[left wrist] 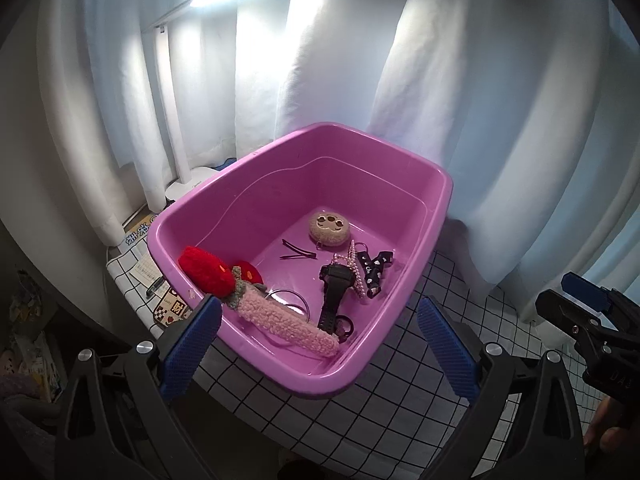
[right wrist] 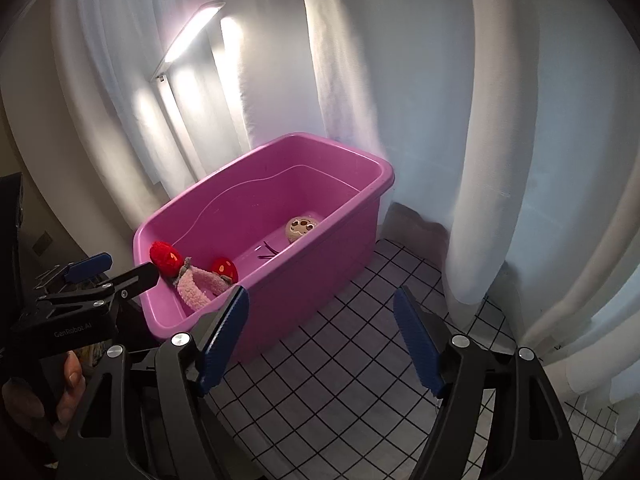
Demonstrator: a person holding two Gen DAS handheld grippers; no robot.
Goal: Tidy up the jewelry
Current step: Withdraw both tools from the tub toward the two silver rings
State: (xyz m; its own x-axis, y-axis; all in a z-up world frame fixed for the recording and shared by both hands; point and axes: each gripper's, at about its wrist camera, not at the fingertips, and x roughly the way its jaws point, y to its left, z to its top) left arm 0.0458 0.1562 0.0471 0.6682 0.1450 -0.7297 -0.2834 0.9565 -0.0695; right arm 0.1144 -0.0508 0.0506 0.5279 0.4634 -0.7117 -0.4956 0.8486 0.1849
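**A:** Start with what's nearest you. Your left gripper (left wrist: 320,344) has its jaws wide apart with nothing between them, its blue pads either side of the near corner of the pink tub (left wrist: 434,178). Your right gripper (right wrist: 320,340) is also spread and empty, hanging over bare cloth just beside the tub's long wall.

**B:** So what could go wrong for me from here?

**A:** The fuzzy pink headband (left wrist: 280,322) with the red knitted strawberries (left wrist: 206,270) leans up on the near rim. If you sweep a left finger across that corner, I'd expect it to snag and flip out. The tub looks light, so a knock on the rim could slide it on the cloth.

**B:** And further in?

**A:** The jewelry is all on the tub floor: a black watch (left wrist: 334,288), a pearl strand (left wrist: 356,272) tangled with a black printed strap (left wrist: 374,266), a thin wire bangle (left wrist: 290,302), hairpins (left wrist: 298,250) and a round beige plush piece (left wrist: 330,226). Pinch the pearls carelessly and you'll likely drag the strap along.

**B:** The surroundings?

**A:** A black-gridded white tablecloth (right wrist: 340,360) on the table, white curtains (right wrist: 400,80) close behind, and a bar lamp (right wrist: 192,32) glaring at upper left.
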